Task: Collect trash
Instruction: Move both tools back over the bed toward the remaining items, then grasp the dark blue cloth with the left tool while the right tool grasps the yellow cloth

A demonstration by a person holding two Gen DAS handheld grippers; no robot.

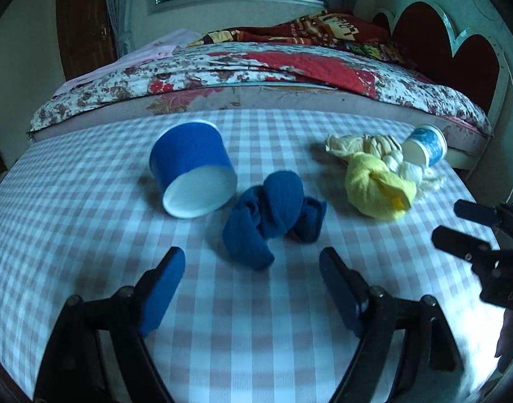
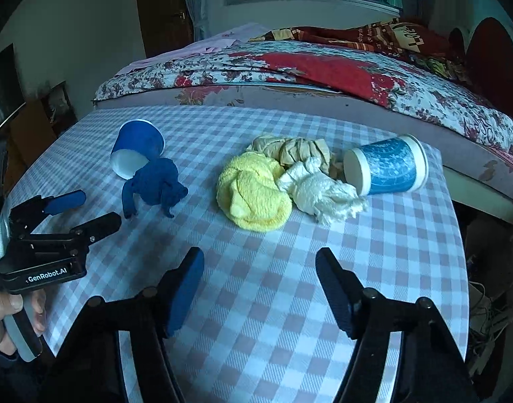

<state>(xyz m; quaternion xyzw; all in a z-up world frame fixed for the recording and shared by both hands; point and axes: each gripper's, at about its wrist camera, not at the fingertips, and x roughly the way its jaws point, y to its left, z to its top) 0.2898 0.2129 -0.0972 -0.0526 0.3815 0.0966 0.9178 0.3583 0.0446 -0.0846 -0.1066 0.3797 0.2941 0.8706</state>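
Note:
On the checked tablecloth (image 1: 88, 201) a dark blue paper cup (image 1: 192, 171) (image 2: 137, 147) lies on its side, with a knotted blue cloth (image 1: 273, 216) (image 2: 155, 186) against it. To the right sit a knotted yellow cloth (image 1: 377, 184) (image 2: 253, 191), a crumpled white cloth (image 2: 320, 191), a tan wad (image 2: 296, 151) and a tipped light blue patterned cup (image 1: 426, 146) (image 2: 387, 166). My left gripper (image 1: 253, 262) (image 2: 95, 210) is open just short of the blue cloth. My right gripper (image 2: 260, 262) (image 1: 458, 223) is open before the yellow cloth. Neither holds anything.
A bed with a floral quilt (image 1: 256, 67) (image 2: 290, 67) runs along the table's far edge, with a red headboard (image 1: 458, 43) to the right. The table's right edge (image 2: 458, 235) drops to a cluttered floor. A hand (image 2: 4, 312) grips the left gripper's handle.

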